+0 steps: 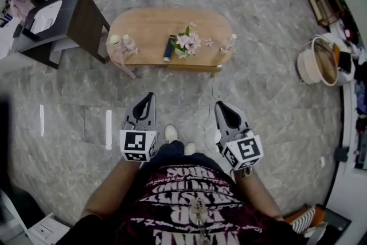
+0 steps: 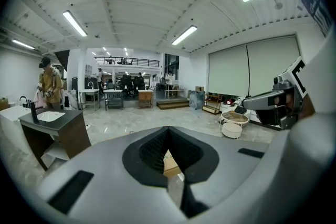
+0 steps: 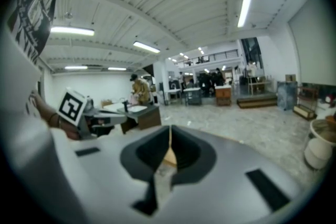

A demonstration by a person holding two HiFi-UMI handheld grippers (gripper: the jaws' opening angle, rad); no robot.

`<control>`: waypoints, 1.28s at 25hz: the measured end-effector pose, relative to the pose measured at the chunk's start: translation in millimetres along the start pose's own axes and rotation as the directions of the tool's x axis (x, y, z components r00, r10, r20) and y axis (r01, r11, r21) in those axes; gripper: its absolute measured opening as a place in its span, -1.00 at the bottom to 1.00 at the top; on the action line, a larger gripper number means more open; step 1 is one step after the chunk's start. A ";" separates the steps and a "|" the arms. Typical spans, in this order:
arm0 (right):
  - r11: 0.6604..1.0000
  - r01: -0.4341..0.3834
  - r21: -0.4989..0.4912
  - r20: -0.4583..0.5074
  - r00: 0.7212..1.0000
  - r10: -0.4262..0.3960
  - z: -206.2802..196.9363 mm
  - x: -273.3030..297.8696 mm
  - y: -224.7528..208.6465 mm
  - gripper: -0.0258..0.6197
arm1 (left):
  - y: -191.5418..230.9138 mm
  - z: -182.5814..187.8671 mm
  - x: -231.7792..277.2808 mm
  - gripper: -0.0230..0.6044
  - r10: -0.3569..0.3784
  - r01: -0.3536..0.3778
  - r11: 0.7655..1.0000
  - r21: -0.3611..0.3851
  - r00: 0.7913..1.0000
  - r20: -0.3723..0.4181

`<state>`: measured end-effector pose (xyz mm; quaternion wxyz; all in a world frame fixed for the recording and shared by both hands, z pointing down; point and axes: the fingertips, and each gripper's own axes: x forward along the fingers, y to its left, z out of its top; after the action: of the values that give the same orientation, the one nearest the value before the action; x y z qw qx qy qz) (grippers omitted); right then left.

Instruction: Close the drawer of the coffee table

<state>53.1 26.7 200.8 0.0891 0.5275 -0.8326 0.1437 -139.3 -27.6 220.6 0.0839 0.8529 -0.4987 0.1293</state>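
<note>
The oval wooden coffee table (image 1: pixel 146 28) stands ahead of me on the grey marble floor. Below its near edge a wooden drawer front (image 1: pixel 192 68) sticks out slightly. My left gripper (image 1: pixel 150 97) and right gripper (image 1: pixel 221 106) are held side by side, well short of the table, both shut and empty. In the left gripper view the shut jaws hide all but a sliver of the table (image 2: pixel 169 165), and the right gripper (image 2: pixel 273 105) shows at the right. In the right gripper view the left gripper's marker cube (image 3: pixel 73 106) shows at the left.
A remote (image 1: pixel 169 47), pink flowers (image 1: pixel 187 42) and small bottles (image 1: pixel 124 43) sit on the tabletop. A dark side table with a white basin (image 1: pixel 69 20) stands at the left and a round basket (image 1: pixel 319 60) at the right. A thin cable (image 1: pixel 209 120) lies on the floor.
</note>
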 end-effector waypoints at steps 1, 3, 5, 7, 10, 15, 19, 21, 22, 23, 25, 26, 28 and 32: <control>1.000 0.016 -0.008 0.007 1.000 -0.016 6.9 2.0 -2.8 -0.81 | 3.6 6.5 5.9 -0.85 -0.008 0.008 1.000 -0.003 1.000 0.015; 0.999 0.048 -0.021 0.023 0.999 -0.048 19.9 4.0 -7.4 -0.81 | 8.4 18.6 16.2 -0.85 -0.029 0.030 0.999 -0.018 0.998 0.047; 0.997 0.067 -0.042 0.029 0.997 -0.066 28.2 5.9 -7.5 -0.81 | 12.7 27.0 25.7 -0.85 -0.051 0.054 0.998 -0.033 0.995 0.080; 0.994 0.069 -0.080 0.017 0.998 -0.068 29.7 9.9 -5.3 -0.81 | 19.0 27.9 37.5 -0.85 -0.062 0.067 0.996 -0.052 0.994 0.095; 0.992 0.081 -0.097 0.000 0.997 -0.082 26.5 9.7 -9.5 -0.81 | 24.8 17.2 47.0 -0.85 -0.063 0.070 0.994 -0.087 0.995 0.081; 0.992 0.103 -0.072 -0.019 0.994 -0.104 25.1 21.4 -22.0 -0.81 | 38.5 -6.6 63.7 -0.85 -0.068 0.071 0.993 -0.097 0.997 0.028; 0.994 0.092 -0.060 -0.053 0.994 -0.095 6.7 31.8 -35.0 -0.81 | 47.6 -32.8 73.8 -0.85 -0.071 0.066 0.991 -0.119 0.997 -0.039; 0.994 0.107 -0.032 -0.069 0.992 -0.109 -1.2 34.9 -51.3 -0.81 | 48.1 -45.2 80.3 -0.85 -0.078 0.069 0.990 -0.121 0.994 -0.077; 0.993 0.116 -0.018 -0.074 0.990 -0.117 -3.5 37.0 -60.6 -0.81 | 47.4 -50.4 84.2 -0.85 -0.084 0.072 0.990 -0.119 0.992 -0.097; 0.992 0.124 -0.007 -0.079 0.989 -0.124 -5.7 39.9 -70.4 -0.81 | 46.6 -55.5 88.8 -0.85 -0.090 0.076 0.990 -0.117 0.989 -0.116; 0.991 0.135 0.010 -0.090 0.987 -0.134 -12.3 47.6 -91.4 -0.81 | 44.1 -66.8 101.0 -0.85 -0.101 0.084 0.990 -0.113 0.983 -0.154; 0.990 0.140 0.017 -0.099 0.986 -0.137 -17.4 51.9 -102.8 -0.81 | 41.9 -73.5 108.4 -0.85 -0.108 0.089 0.990 -0.112 0.979 -0.174; 0.989 0.145 0.029 -0.123 0.983 -0.140 -30.1 61.1 -127.2 -0.81 | 35.7 -87.3 125.1 -0.85 -0.122 0.101 0.989 -0.105 0.969 -0.216; 0.992 0.124 0.034 -0.187 0.976 -0.116 -61.4 85.4 -179.6 -0.81 | 23.1 -114.8 163.7 -0.86 -0.143 0.122 0.989 -0.085 0.941 -0.308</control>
<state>178.8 -97.9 310.4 0.1622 0.5631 -0.7839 0.2053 -98.4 -143.3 380.1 0.1982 0.8501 -0.4244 0.2407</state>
